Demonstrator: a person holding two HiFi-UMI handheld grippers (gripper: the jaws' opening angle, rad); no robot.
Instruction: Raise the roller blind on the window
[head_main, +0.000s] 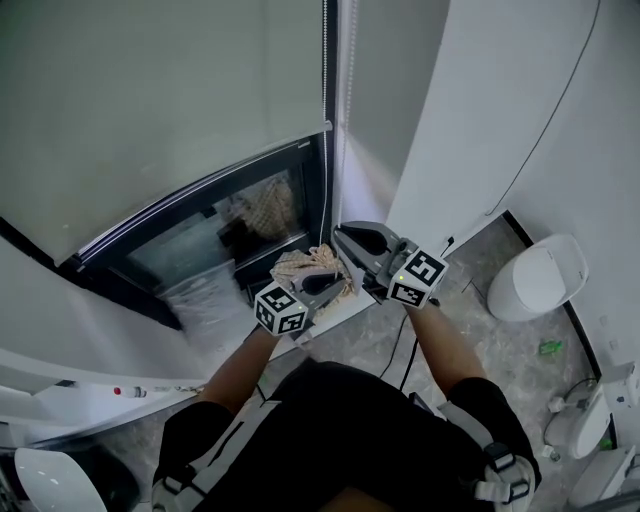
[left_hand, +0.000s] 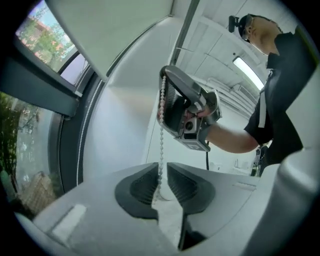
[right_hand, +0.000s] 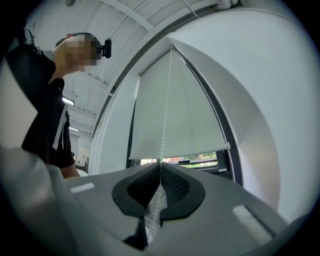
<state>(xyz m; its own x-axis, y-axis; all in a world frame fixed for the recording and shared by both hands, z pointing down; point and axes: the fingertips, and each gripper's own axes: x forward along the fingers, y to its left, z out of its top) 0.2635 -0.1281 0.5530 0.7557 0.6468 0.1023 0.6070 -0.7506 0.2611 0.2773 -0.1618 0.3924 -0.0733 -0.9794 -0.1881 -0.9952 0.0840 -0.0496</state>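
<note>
The pale roller blind (head_main: 150, 90) covers most of the window, and its bottom bar (head_main: 200, 178) hangs above a strip of bare glass. A white bead chain (head_main: 347, 120) drops along the window's right edge. My right gripper (head_main: 350, 240) is shut on the chain (right_hand: 161, 150), which runs straight into its closed jaws (right_hand: 161, 165) with the blind (right_hand: 175, 110) beyond. Just below it, my left gripper (head_main: 318, 285) has its jaws (left_hand: 162, 167) slightly apart. The chain (left_hand: 161, 145) passes between them without being pinched. The left gripper view also shows the right gripper (left_hand: 187, 112) above, on the chain.
A beige woven bundle (head_main: 305, 265) lies on the sill behind the grippers. A dark window frame (head_main: 130, 265) borders the glass. A white rounded bin (head_main: 540, 280) stands on the floor at right, and a thin cable (head_main: 545, 130) runs down the white wall.
</note>
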